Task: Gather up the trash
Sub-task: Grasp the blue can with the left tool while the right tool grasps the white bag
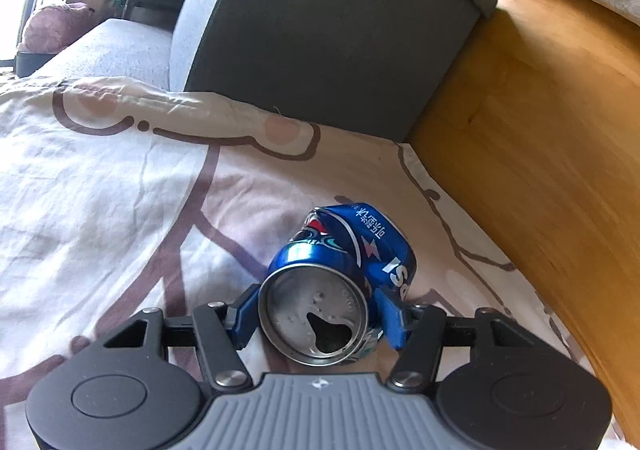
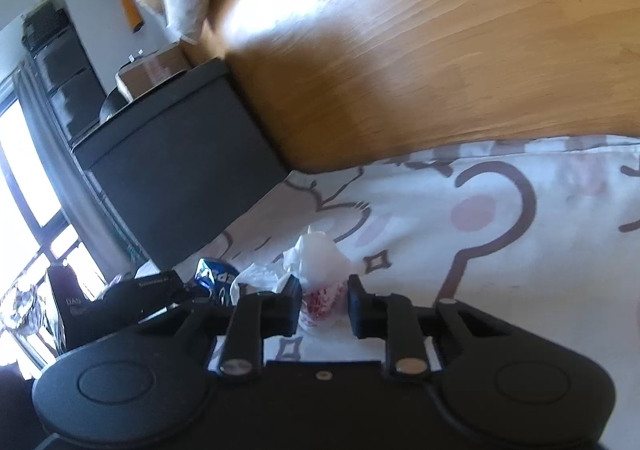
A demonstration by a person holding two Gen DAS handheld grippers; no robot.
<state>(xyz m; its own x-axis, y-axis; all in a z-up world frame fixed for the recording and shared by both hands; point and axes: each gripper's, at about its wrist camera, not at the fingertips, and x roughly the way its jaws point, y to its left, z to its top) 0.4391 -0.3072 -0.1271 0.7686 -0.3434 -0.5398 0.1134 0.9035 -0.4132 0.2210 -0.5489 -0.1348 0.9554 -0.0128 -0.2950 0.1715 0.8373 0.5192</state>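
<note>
Can (image 1: 340, 282): a crushed blue drink can lies on its side on the printed sheet (image 1: 120, 210), near the sheet's right edge by the wood floor (image 1: 540, 130), with its opened top end facing the left wrist camera. The left gripper (image 1: 320, 320) points forward and downward at the sheet; its two blue fingers (image 1: 390, 316) sit against the two sides of the can's top end and pinch it. A dark grey box (image 1: 340, 30) stands beyond the sheet, against the floor edge. Wrapper (image 2: 320, 290): a crumpled white wrapper with red print rests on the sheet, its loose upper part rising above the fingertips. The right gripper (image 2: 325, 302) points along the sheet at a shallow downward angle; its black fingers (image 2: 292, 302) are drawn in close on both sides of the wrapper's lower part and pinch it. In the right wrist view the can (image 2: 214, 278) appears just left of the wrapper, with the left gripper's dark body (image 2: 136, 294) beside it. Both grippers therefore work side by side over the same patch of sheet, near the box (image 2: 180, 178). The hands holding the grippers are not visible in either view.
</note>
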